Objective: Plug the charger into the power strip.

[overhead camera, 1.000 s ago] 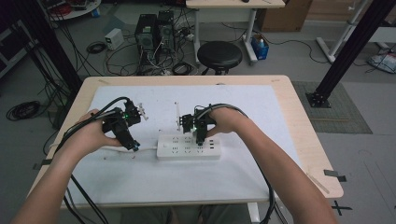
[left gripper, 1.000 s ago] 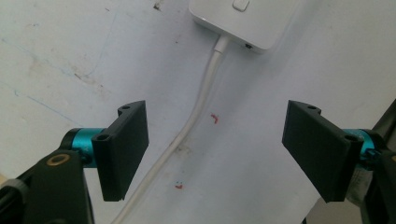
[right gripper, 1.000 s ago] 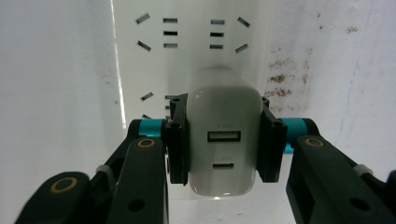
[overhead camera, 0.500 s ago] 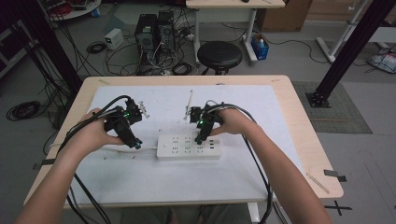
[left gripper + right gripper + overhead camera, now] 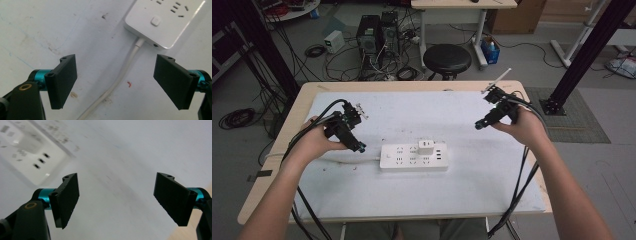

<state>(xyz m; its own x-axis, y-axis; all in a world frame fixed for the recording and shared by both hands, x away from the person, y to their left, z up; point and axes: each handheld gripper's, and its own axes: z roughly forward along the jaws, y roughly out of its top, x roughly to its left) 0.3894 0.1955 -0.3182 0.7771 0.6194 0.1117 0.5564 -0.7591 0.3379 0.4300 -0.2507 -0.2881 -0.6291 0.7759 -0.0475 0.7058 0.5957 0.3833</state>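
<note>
A white power strip with a white plug in it lay mid-counter, between the left tongs and right tongs, both spread wide and empty.

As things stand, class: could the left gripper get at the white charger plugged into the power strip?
Probably yes. The left gripper is open beside the power strip, and the charger stands clear on top. Nothing lies between them, and the right gripper is off to the far side.
</note>
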